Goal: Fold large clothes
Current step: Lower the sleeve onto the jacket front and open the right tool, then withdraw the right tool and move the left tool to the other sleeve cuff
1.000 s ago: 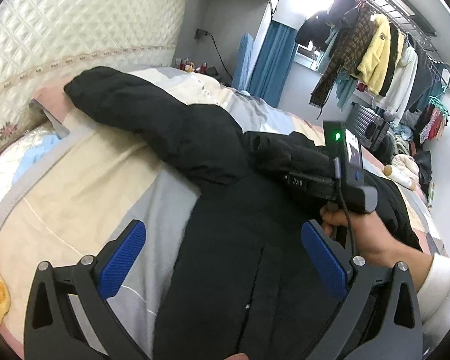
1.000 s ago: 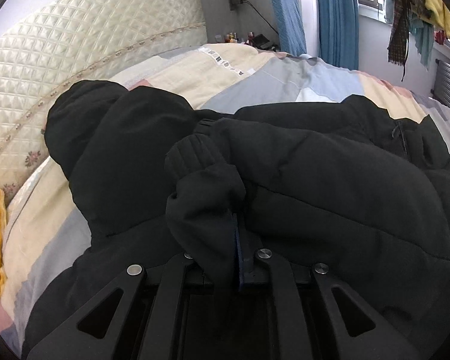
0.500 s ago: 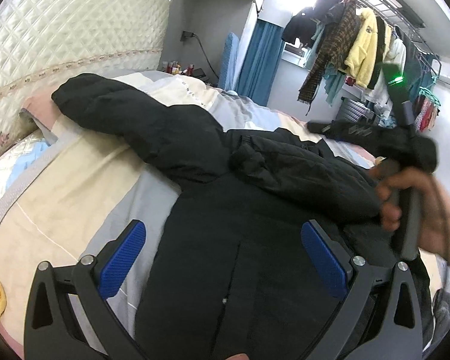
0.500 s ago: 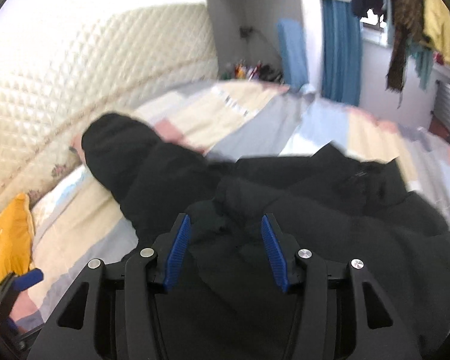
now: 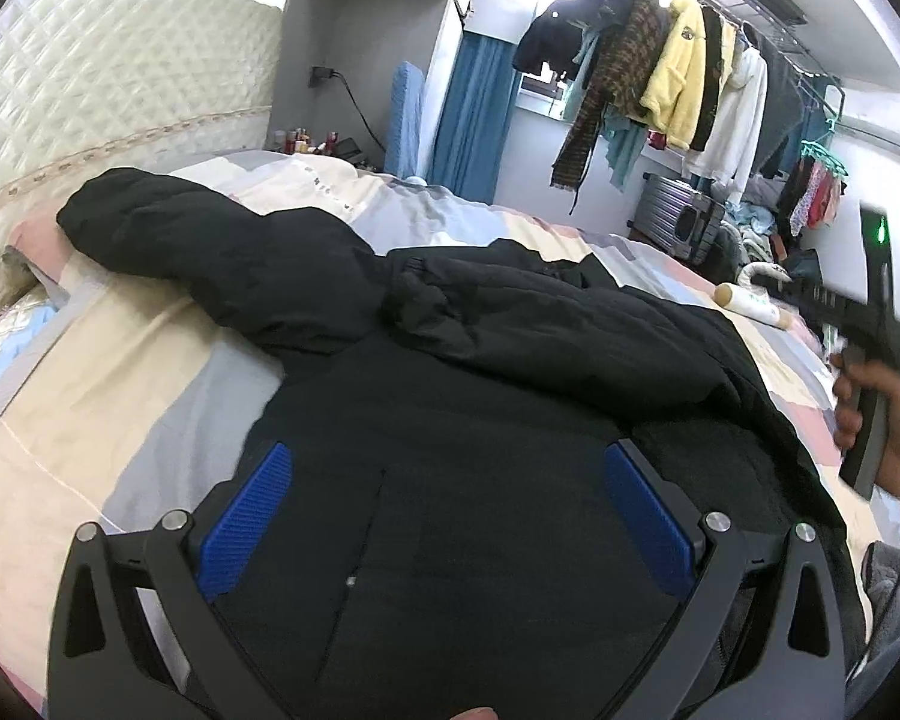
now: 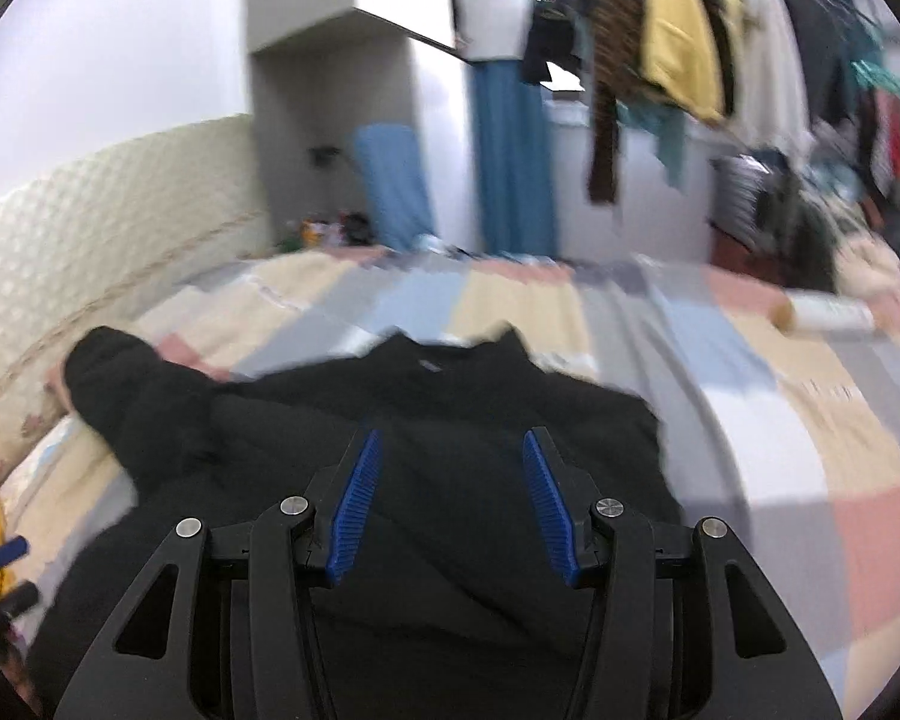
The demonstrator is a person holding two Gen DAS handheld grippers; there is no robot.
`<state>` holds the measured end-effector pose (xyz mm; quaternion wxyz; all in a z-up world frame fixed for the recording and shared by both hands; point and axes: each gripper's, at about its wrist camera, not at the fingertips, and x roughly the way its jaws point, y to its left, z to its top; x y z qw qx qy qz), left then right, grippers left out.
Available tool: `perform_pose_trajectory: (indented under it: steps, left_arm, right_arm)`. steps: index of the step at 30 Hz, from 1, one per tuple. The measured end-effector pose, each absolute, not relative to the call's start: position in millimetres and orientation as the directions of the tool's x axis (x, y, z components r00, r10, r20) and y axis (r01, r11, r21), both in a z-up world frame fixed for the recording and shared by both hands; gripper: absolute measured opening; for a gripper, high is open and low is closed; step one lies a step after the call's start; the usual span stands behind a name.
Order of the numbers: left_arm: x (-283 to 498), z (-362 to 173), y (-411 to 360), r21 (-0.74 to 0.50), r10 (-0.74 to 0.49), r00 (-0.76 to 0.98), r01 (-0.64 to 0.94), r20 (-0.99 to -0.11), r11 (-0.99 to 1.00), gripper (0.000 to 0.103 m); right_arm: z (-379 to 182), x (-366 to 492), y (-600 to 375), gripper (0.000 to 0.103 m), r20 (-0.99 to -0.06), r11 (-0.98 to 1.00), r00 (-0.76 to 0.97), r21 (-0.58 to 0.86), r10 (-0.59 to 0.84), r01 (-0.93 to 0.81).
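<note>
While the black coat (image 5: 462, 432) lies spread on the bed (image 5: 120, 360) with one sleeve (image 5: 540, 324) laid across its body, the other sleeve (image 5: 210, 246) looks next; left tool (image 5: 450, 516) gapes wide, right tool (image 6: 450, 504) half-open, both empty.

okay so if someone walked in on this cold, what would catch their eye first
The big black padded jacket spread over the patchwork bedspread, one sleeve folded across its chest and the other reaching toward the quilted headboard. Next, the two open grippers with blue pads above it: the left gripper and the right gripper, both empty. Behind the bed, a crowded clothes rail with a bright yellow fleece.
</note>
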<state>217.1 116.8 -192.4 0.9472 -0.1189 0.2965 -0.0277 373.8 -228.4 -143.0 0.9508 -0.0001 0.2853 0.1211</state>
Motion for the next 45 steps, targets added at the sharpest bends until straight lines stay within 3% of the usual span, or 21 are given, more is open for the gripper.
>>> perform_pose_trajectory:
  steps: [7, 12, 15, 17, 21, 24, 26, 29, 34, 45]
  left_arm:
    - [219, -195, 102, -0.235, -0.130, 0.822, -0.005, -0.554, 0.972, 0.103]
    - [222, -200, 91, -0.209, -0.129, 0.813, 0.009, -0.568, 0.978, 0.103]
    - [223, -202, 90, -0.204, -0.127, 0.808, 0.008, -0.576, 0.979, 0.103]
    - [224, -203, 91, -0.214, -0.128, 0.804, 0.001, -0.580, 0.977, 0.103]
    - [223, -204, 93, -0.223, -0.122, 0.806, -0.013, -0.579, 0.975, 0.103]
    - [222, -204, 90, -0.210, -0.108, 0.810, -0.019, -0.577, 0.977, 0.103]
    - [222, -204, 89, -0.208, -0.103, 0.809, -0.024, -0.579, 0.978, 0.103]
    - [219, -202, 89, -0.208, -0.105, 0.814, -0.020, -0.571, 0.978, 0.103]
    - [217, -199, 86, -0.209, -0.107, 0.816, -0.017, -0.568, 0.978, 0.103]
    - [194, -175, 73, -0.187, -0.098, 0.821, -0.012, -0.563, 0.982, 0.103]
  right_arm:
    - [-208, 371, -291, 0.048, -0.633, 0.984, 0.754, 0.137, 0.177, -0.116]
    - [-231, 370, -303, 0.049, -0.681, 0.982, 0.707, 0.140, 0.191, -0.130]
    - [-237, 369, -296, 0.051, -0.707, 0.979, 0.678, 0.114, 0.199, -0.168]
    - [-239, 366, -292, 0.059, -0.707, 0.979, 0.680, 0.095, 0.194, -0.181]
    - [-248, 368, -273, 0.064, -0.704, 0.975, 0.697, -0.030, 0.136, -0.221]
    - [-249, 369, -267, 0.055, -0.667, 0.973, 0.740, -0.104, 0.087, -0.208]
    - [-239, 370, -274, 0.034, -0.619, 0.984, 0.781, -0.072, 0.083, -0.162]
    - [-226, 372, -290, 0.023, -0.574, 0.996, 0.815, 0.004, 0.079, -0.094]
    - [-233, 384, -310, 0.022, -0.593, 0.999, 0.805, 0.047, 0.029, -0.001]
    - [-197, 346, -299, 0.025, -0.620, 0.991, 0.775, 0.115, 0.120, -0.061]
